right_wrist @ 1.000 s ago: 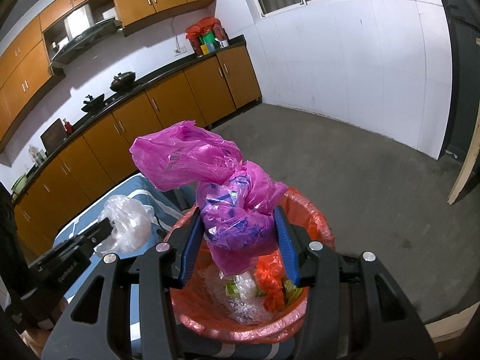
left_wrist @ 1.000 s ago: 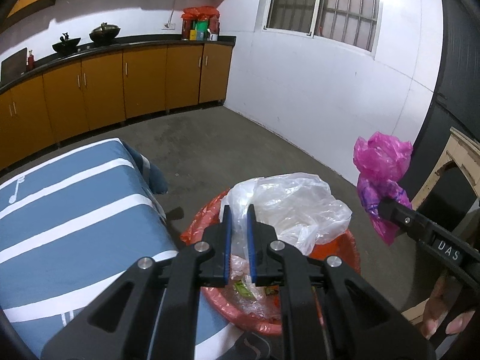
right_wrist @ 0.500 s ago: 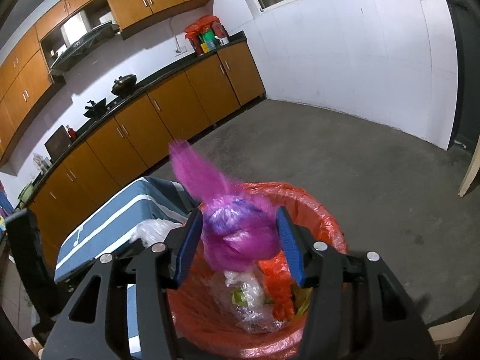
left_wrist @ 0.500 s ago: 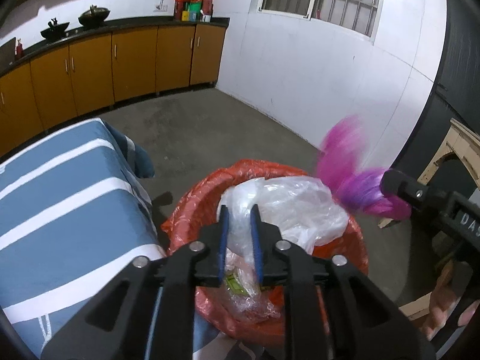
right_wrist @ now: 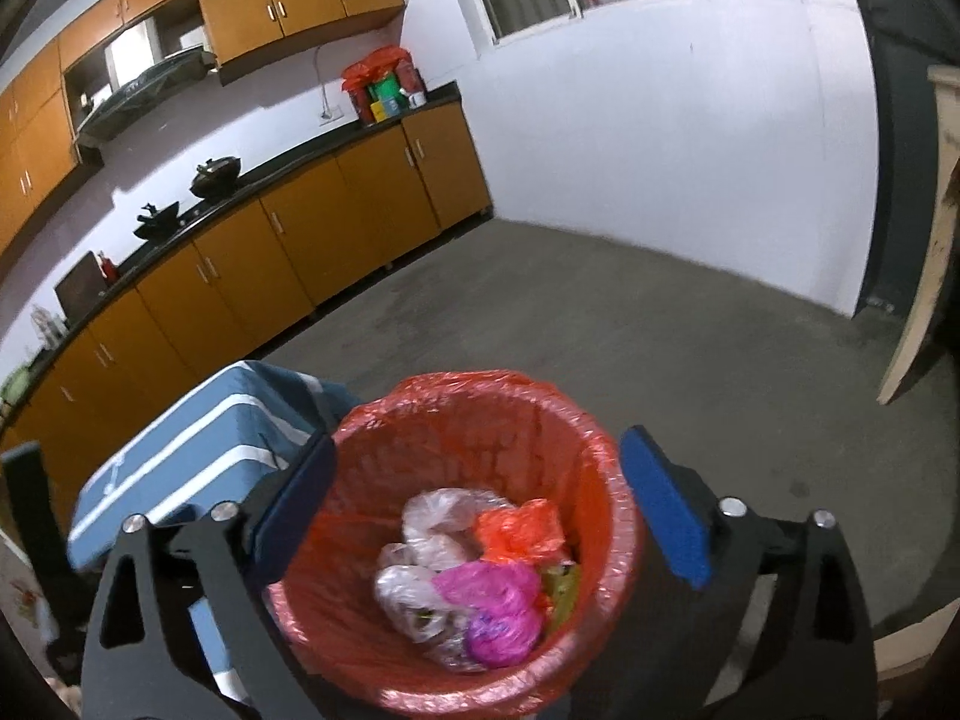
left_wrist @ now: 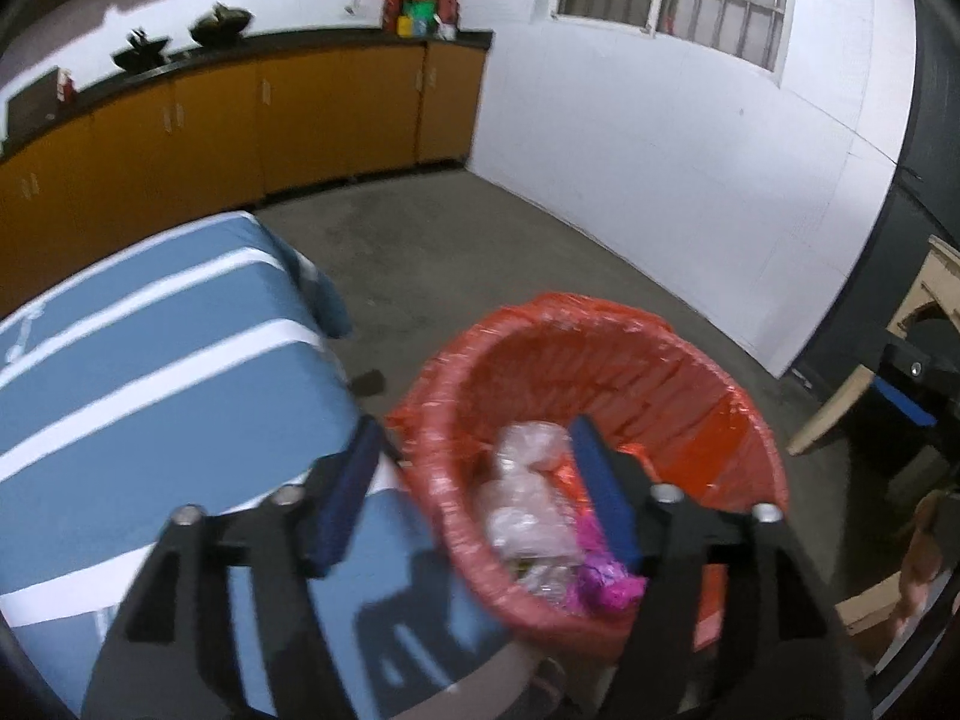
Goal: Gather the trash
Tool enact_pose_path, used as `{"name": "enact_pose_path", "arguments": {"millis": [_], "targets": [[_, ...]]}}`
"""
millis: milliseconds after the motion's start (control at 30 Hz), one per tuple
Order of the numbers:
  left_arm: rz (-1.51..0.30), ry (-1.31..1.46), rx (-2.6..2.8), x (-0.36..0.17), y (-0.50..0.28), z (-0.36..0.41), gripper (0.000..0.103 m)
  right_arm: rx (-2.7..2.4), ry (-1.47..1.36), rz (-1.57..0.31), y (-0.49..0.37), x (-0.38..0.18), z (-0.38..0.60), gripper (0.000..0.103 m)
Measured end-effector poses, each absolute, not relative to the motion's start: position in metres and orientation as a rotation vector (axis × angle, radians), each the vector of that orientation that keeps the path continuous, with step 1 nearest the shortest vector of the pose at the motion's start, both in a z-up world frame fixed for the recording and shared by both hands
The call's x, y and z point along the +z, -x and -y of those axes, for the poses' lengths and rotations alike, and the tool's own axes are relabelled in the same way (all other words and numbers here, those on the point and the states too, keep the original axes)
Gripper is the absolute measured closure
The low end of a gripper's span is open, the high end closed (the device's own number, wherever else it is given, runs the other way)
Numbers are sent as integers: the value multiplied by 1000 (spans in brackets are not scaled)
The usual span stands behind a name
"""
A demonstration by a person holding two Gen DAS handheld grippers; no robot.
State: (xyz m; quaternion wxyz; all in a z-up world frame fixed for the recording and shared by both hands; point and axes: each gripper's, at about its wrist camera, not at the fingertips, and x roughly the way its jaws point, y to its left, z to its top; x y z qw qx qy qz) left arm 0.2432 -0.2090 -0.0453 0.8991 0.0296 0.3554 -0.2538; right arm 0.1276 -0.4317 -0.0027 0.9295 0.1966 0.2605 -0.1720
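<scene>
Over red-lined bin (right_wrist: 606,480), both grippers' jaws just opened, empty, writing seemingly none, pink bag (right_wrist: 498,606) inside.

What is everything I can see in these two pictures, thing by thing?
bin: one, orange-red liner, on the floor beside the table
pink bag: one, magenta, crumpled in the bin
clear bags: a few, see-through, in the bin
orange bag: one, in the bin
table: one, blue cloth with white stripes
cabinets: orange-brown, along the wall
woks: two, dark, on the counter
window: barred, in the white wall
left gripper: black, blue pads, open, empty
right gripper: black, blue pads, open, empty
</scene>
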Motion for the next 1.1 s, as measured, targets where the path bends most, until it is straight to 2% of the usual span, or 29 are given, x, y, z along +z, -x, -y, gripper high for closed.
{"name": "enact_pose_path", "arguments": {"millis": [133, 233, 400, 733, 1100], "targets": [[-671, -65, -467, -33, -226, 175, 13, -399, -317, -506, -116, 2, 415, 6], [-630, -75, -409, -27, -210, 147, 8, -443, -216, -467, -106, 7, 394, 4], [-570, -87, -303, -19, -181, 103, 5, -434, -117, -447, -92, 13, 362, 2], [-513, -47, -173, 0, -127, 42, 4, -368, -109, -472, -75, 21, 323, 2], [-473, -3, -106, 9, -86, 12, 4, -293, -67, -450, -52, 26, 285, 2]]}}
